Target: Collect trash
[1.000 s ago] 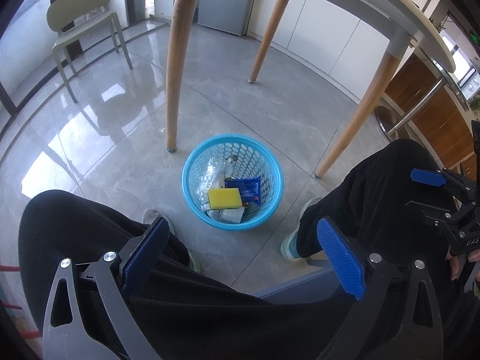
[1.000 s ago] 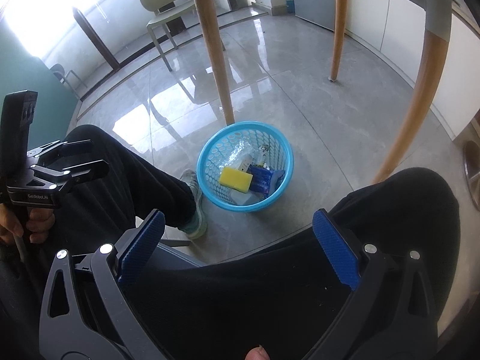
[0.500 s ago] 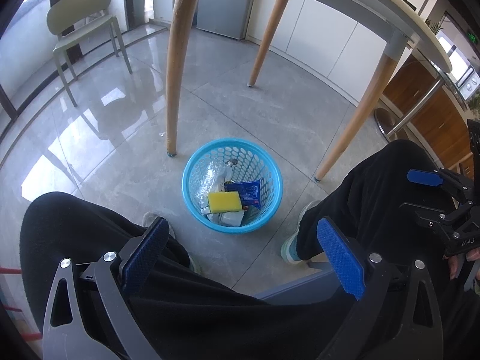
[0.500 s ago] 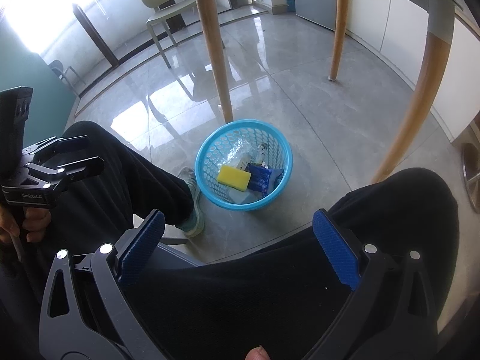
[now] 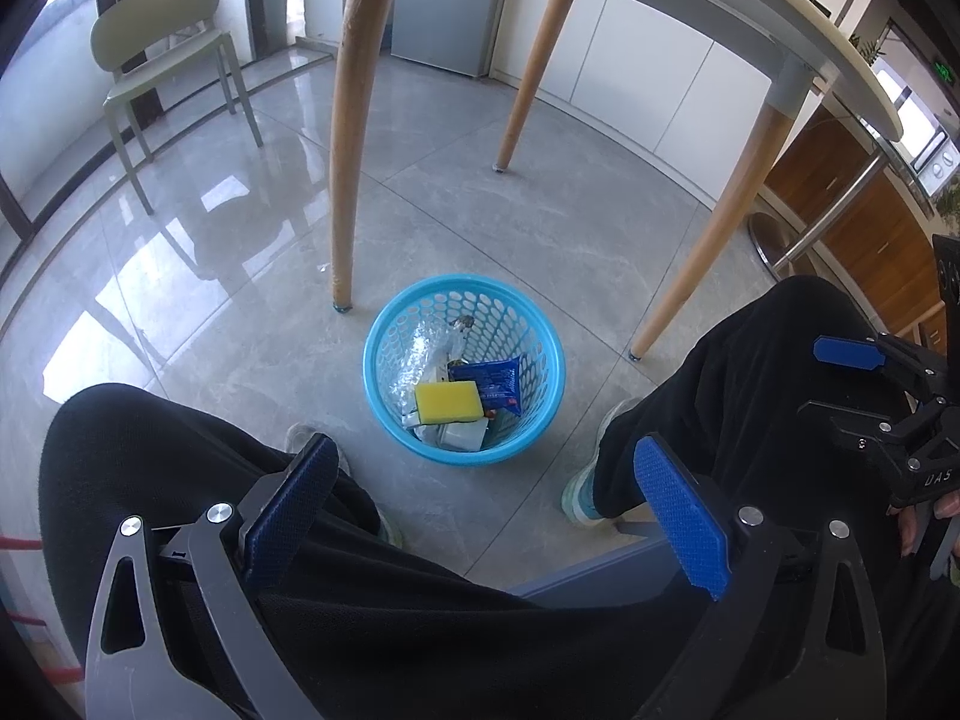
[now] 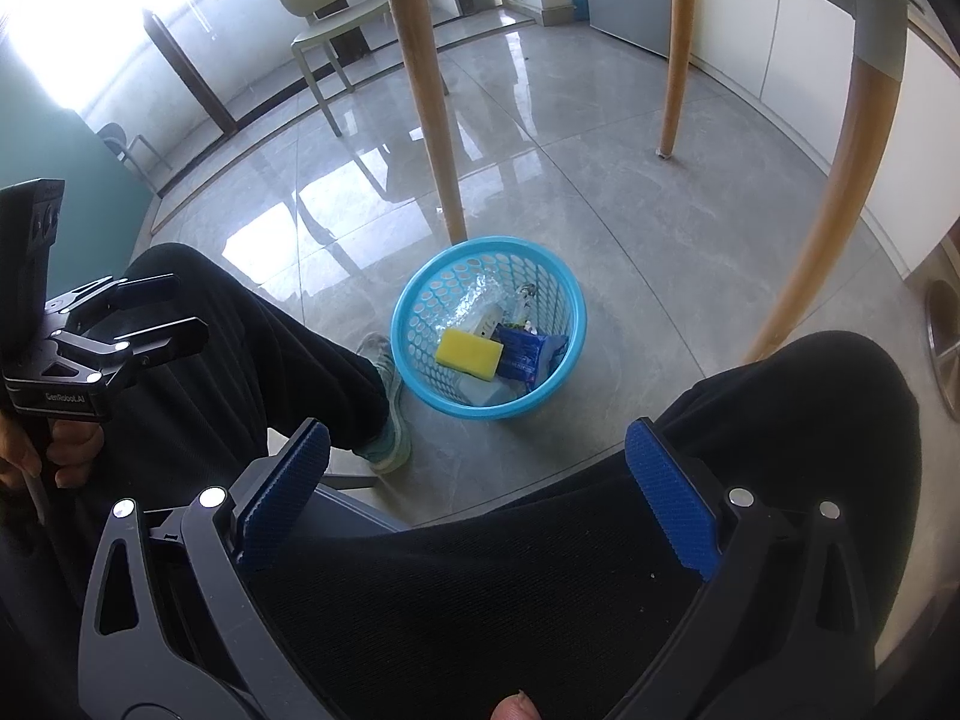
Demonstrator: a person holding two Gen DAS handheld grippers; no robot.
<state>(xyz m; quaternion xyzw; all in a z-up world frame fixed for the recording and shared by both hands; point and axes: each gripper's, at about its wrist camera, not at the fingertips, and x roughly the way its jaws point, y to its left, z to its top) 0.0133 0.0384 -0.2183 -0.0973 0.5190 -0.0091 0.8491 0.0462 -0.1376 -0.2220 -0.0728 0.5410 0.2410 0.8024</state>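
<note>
— What is seen in the blue perforated basket [image 5: 555,381]?

— One yellow sponge [image 5: 449,402], one blue wrapper [image 5: 493,383] and one crumpled clear plastic piece [image 5: 417,357] are counted inside; the basket is set on the grey tiled floor [image 5: 240,276] between two black-trousered knees, near three wooden table legs.

— And the grippers?

— Two are held above the lap: the left gripper [image 5: 480,501] and right gripper [image 6: 474,495] are both spread wide, nothing gripped.

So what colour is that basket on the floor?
Light blue basket, with holes all round its wall; clearest in the left wrist view.
</note>
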